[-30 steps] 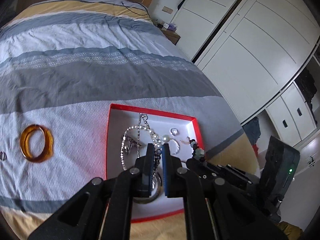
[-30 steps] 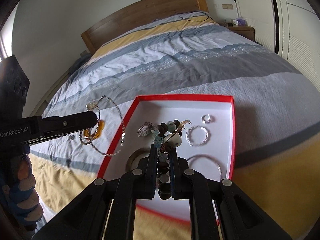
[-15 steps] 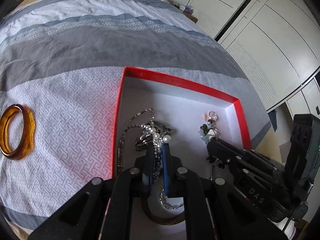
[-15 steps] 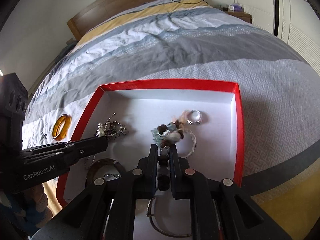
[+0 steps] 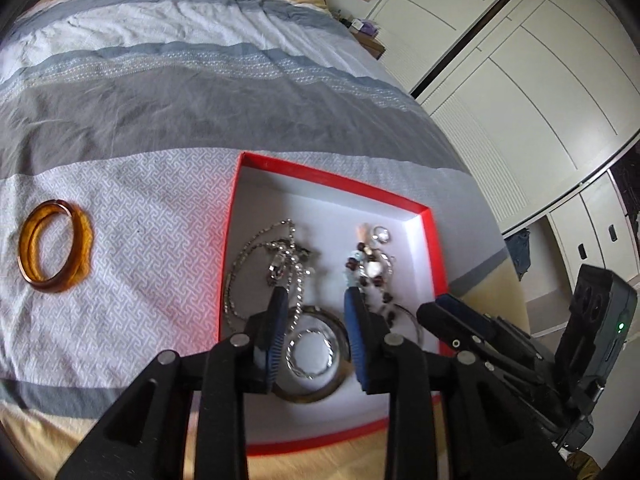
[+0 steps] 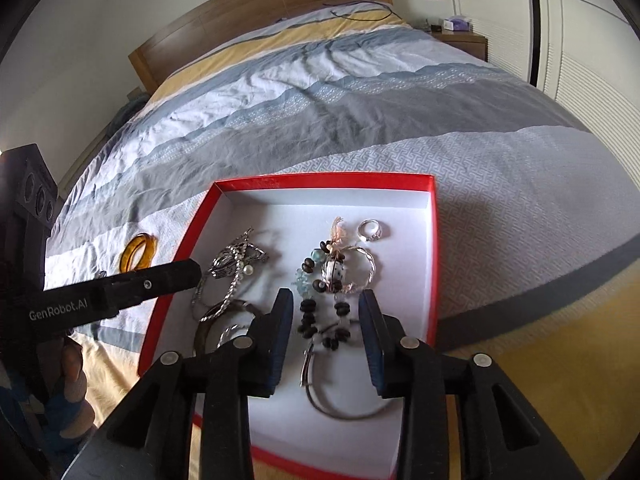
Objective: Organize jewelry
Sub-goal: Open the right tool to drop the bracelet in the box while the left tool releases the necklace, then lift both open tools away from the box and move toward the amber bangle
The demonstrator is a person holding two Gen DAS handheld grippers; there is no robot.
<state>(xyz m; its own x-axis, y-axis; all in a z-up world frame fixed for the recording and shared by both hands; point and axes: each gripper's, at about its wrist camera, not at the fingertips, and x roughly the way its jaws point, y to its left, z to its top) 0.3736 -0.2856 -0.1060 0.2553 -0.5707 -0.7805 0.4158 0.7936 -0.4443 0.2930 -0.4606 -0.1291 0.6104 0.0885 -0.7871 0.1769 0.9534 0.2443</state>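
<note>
Jewelry, sorted on a striped bedspread (image 5: 160, 128). Left: amber bangle (image 5: 54, 246) lying on the cloth, well apart from the red box (image 6: 434, 264). Box, white inside, contents left to right: silver chain necklace (image 5: 276, 256) in a loose heap; wide metal bangle (image 5: 316, 354) with a twisted silver ring inside it; beaded bracelet (image 6: 326, 292) of dark and pale beads; thin hoop; small silver ring (image 6: 370, 230) toward the far right corner. Left gripper (image 5: 316, 306) and right gripper (image 6: 326, 312) hover over the box, jaws just opened, parted and gripping nothing, chain and beads lying below them.
</note>
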